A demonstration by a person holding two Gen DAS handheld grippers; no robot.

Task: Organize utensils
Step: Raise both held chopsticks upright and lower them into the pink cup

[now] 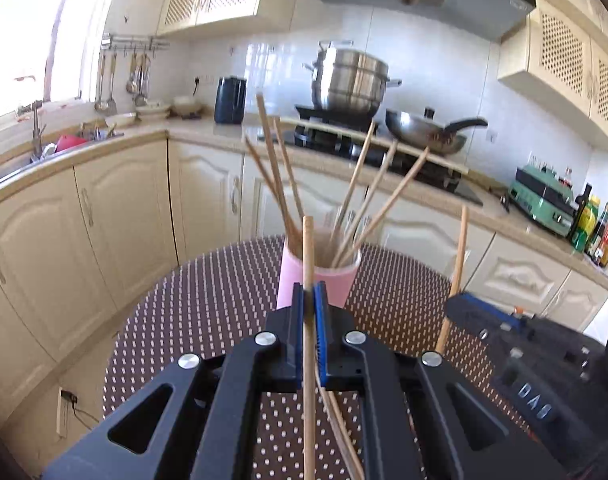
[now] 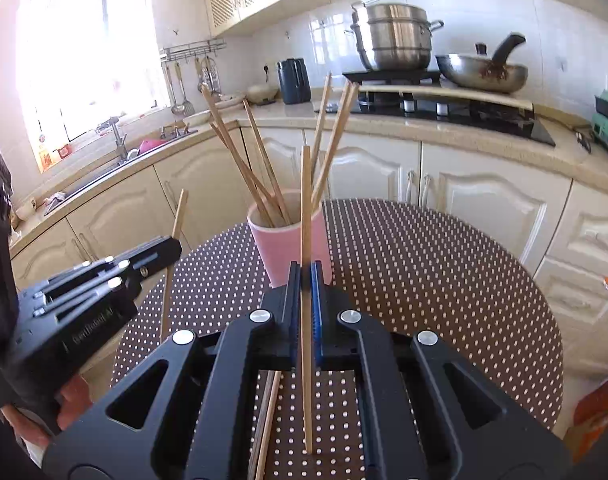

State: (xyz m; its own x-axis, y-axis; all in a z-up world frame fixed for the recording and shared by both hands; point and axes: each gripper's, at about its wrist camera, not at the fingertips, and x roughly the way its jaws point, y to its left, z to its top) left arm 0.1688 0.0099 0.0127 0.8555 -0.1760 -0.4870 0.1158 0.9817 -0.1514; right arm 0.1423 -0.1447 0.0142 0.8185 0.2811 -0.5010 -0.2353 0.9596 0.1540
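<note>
A pink cup (image 1: 316, 284) (image 2: 283, 240) stands on the round dotted table (image 1: 207, 304) (image 2: 424, 272) with several wooden chopsticks (image 1: 271, 168) (image 2: 239, 160) leaning in it. My left gripper (image 1: 308, 300) is shut on one upright chopstick (image 1: 308, 248) just in front of the cup. My right gripper (image 2: 306, 280) is shut on another upright chopstick (image 2: 306, 200), also close before the cup. Each gripper shows in the other's view, the right gripper (image 1: 460, 304) with its chopstick (image 1: 458, 256) and the left gripper (image 2: 171, 246) with its chopstick (image 2: 175, 232). Loose chopsticks (image 1: 340, 424) (image 2: 269, 420) lie on the table beneath the grippers.
Cream kitchen cabinets (image 1: 103, 216) and a counter wrap behind the table. A steel pot (image 1: 350, 80), a wok (image 1: 428, 132), a dark kettle (image 1: 229, 100) and a sink (image 1: 43, 152) stand on it. Bottles (image 1: 596, 232) sit at the right. A person's hand (image 2: 71, 400) holds the left gripper.
</note>
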